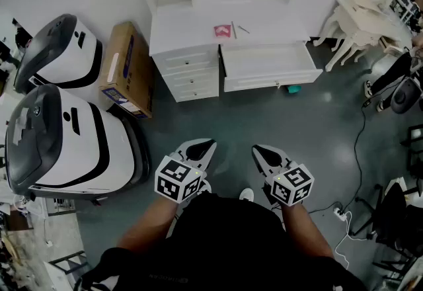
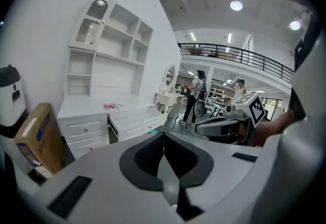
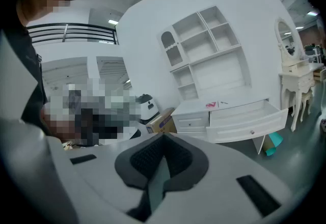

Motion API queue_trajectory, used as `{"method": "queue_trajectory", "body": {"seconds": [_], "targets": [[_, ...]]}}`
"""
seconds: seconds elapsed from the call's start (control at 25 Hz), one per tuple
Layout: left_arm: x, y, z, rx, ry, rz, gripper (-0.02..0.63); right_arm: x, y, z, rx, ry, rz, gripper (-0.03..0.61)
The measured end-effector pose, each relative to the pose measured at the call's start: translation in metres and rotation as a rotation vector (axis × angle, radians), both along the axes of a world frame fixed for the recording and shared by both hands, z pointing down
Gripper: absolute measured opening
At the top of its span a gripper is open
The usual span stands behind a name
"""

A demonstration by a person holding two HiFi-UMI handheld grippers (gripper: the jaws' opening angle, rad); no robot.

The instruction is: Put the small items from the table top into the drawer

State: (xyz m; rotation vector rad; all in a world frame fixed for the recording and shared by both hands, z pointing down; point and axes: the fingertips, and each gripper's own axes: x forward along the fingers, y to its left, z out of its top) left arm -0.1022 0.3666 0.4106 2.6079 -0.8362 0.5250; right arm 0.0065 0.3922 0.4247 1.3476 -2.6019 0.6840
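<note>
right now i see the left gripper (image 1: 205,146) and right gripper (image 1: 262,151) low by the person's torso, each with jaws pressed together on nothing, well apart from the white desk (image 1: 192,28). the pink item (image 1: 223,31) and a thin stick-like item (image 1: 244,29) lie on the desk top, just behind the open drawer (image 1: 268,61). only the left gripper view shows people (image 2: 196,96) standing past the dressing table (image 2: 165,100). the cardboard box (image 1: 127,68) carries a blue label, too small to read. open floor lies between grippers and drawer front; a cable (image 1: 357,144) runs at the right.
</note>
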Motion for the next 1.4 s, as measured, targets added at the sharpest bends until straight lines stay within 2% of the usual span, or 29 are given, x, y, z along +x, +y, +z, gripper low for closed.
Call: {"method": "queue_trajectory", "body": {"seconds": [0.52, 0.76, 0.96, 1.2, 1.4], "targets": [[-0.002, -0.003, 0.001, 0.002, -0.004, 0.009, 0.011, 0.0, -0.003, 0.001, 0.009, 0.014, 0.018, 0.025], [-0.007, -0.002, 0.003, -0.006, -0.003, 0.017, 0.011, -0.014, -0.002, -0.001, -0.021, -0.084, -0.015, 0.026], [-0.012, -0.002, 0.007, -0.023, 0.004, 0.025, 0.011, -0.019, -0.005, 0.003, -0.029, -0.056, 0.01, 0.028], [-0.029, -0.009, 0.012, -0.081, 0.055, 0.008, 0.011, -0.032, -0.01, 0.005, -0.031, -0.045, 0.022, 0.028], [-0.05, -0.016, 0.013, -0.059, 0.039, 0.022, 0.011, -0.049, -0.018, 0.007, -0.036, -0.046, 0.053, 0.028]]}}
